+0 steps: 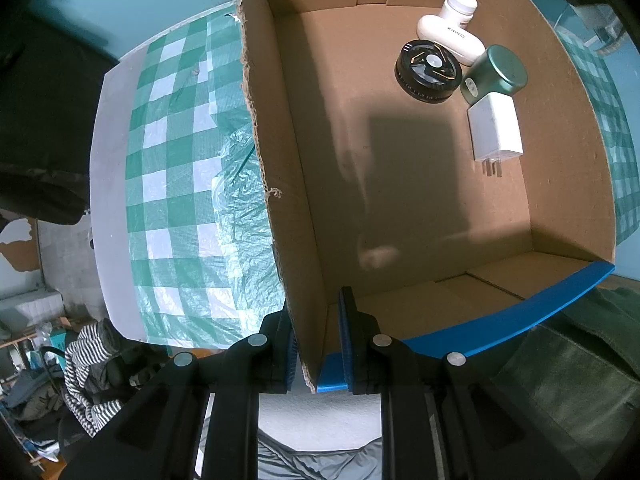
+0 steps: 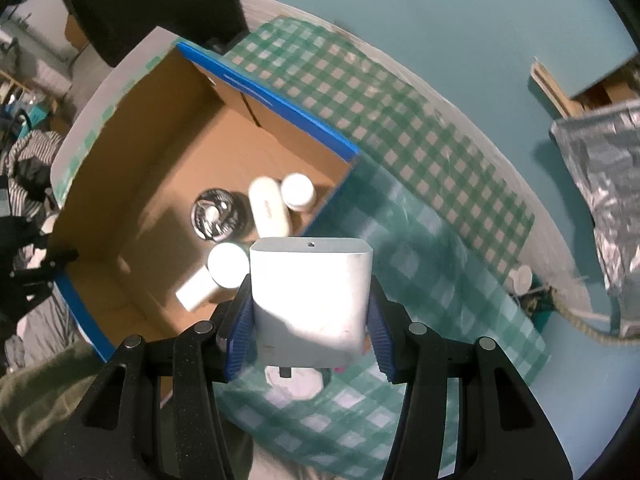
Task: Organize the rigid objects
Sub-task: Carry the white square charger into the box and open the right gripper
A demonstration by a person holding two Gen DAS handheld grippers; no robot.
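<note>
Cardboard makes up the open box that everything here turns on: it lies ahead and to the left of the right gripper, whose blue-padded jaws are clamped on the two side faces of a white rounded block, probably a charger or power bank. That block is held above the green checked tablecloth, just outside the box's near corner, its long axis running forward along the fingers. It looks smooth, hard and matte, with a tiny hole on its far end face. So the carry into the box appears to call for a shift leftward over the blue-edged rim. The left gripper is closed on the box wall near a corner, one pad outside and one inside, apparently steadying it. Already inside sit a white plug adapter, a green tin, a black round disc, a white oval case and a white bottle, grouped at the far corner.
</note>
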